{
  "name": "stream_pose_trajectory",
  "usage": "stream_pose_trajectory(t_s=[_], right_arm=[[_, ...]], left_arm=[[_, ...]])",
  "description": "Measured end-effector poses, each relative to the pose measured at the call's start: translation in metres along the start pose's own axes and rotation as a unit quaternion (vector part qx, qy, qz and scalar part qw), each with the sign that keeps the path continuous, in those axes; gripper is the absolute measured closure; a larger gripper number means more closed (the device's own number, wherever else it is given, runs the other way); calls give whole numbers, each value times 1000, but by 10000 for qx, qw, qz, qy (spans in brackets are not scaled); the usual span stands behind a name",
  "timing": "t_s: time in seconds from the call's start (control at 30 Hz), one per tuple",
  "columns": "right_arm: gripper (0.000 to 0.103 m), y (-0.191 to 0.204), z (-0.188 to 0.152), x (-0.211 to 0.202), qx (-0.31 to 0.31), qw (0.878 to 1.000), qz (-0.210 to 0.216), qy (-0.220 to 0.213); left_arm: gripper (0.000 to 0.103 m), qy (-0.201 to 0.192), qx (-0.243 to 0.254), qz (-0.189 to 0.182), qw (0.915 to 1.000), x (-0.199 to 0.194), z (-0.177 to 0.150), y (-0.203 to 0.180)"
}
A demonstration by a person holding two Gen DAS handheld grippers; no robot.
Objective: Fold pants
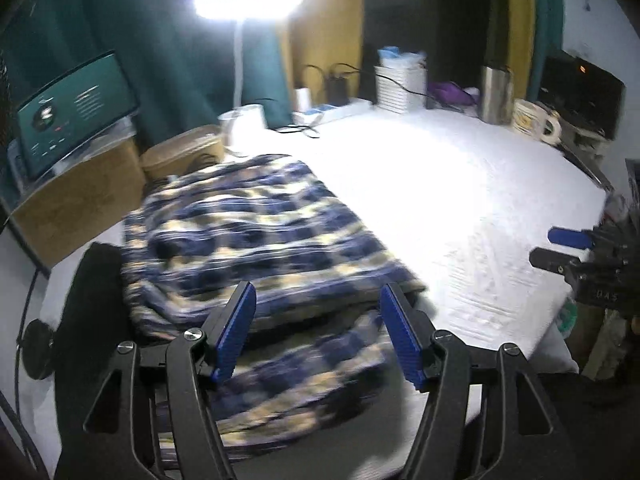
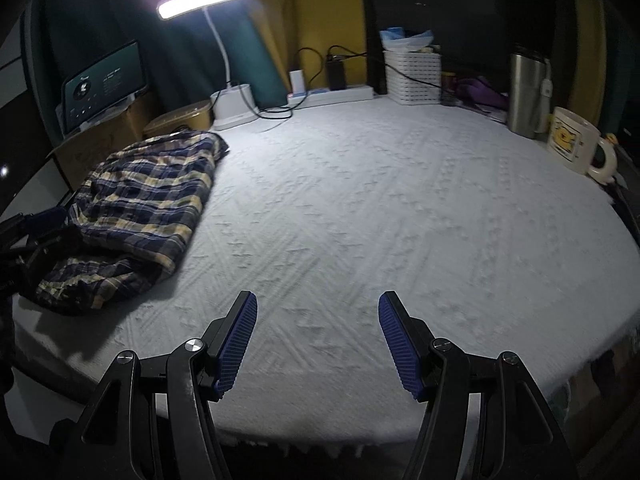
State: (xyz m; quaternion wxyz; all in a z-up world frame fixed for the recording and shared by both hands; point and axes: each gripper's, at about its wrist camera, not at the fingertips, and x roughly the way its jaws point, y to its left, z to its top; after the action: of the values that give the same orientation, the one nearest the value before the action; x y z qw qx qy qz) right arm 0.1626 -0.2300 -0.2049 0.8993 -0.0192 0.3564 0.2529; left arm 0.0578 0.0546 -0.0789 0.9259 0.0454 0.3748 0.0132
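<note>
Reaching forward over a table (image 2: 360, 208) covered in white textured cloth, two hand-held grippers hang with nothing between their blue pads. In the right wrist view, the right gripper (image 2: 318, 336) is released, its jaws spread apart above the bare near edge of the table. From there a wide stretch of empty cloth runs to the far edge and to the right edge. In the left wrist view, the left gripper (image 1: 318, 330) is likewise released, jaws apart, poised just over the near end of the pants (image 1: 256, 248); whether a pad touches the fabric cannot be told through the blur. The pants, blue and cream plaid, lie bunched and partly folded along the table's left edge, from the near left corner toward the far left. Past them at the far left corner sit a tan round container (image 2: 180, 122) and the white base of a desk lamp (image 2: 234, 106), its lit head overhead. A power strip (image 2: 332, 94), a white slatted basket (image 2: 412, 76) and a steel tumbler (image 2: 526, 92) line the far edge. A cream mug (image 2: 572, 142) stands at the far right corner. A lit screen (image 2: 106, 80) sits on a cardboard box (image 1: 76, 200) off the left edge.
</note>
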Motion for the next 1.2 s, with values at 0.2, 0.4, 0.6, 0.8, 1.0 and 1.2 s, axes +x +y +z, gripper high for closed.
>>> stream_pose_trajectory(t_s=[0.2, 0.4, 0.6, 0.8, 1.0, 1.2], right_arm=[[38, -22, -7, -20, 157, 9995, -225, -180], [38, -44, -9, -46, 298, 9980, -422, -373], [37, -55, -5, -79, 382, 9949, -584, -734], [33, -57, 0, -114, 338, 9890, -853, -1164], [27, -56, 5, -140, 275, 9853, -929, -1410], [25, -48, 14, -171, 226, 9791, -981, -1768]], left_arm=[[38, -87, 199, -267, 9994, -2, 10, -35], [34, -388, 319, -442, 9978, -9, 22, -57], [24, -739, 471, -534, 9947, -24, 35, -73], [24, -1222, 399, -482, 9905, -47, 43, -77], [23, -1633, 206, -696, 9839, -76, 51, -75], [19, -2042, 175, -658, 9766, -105, 56, -71]])
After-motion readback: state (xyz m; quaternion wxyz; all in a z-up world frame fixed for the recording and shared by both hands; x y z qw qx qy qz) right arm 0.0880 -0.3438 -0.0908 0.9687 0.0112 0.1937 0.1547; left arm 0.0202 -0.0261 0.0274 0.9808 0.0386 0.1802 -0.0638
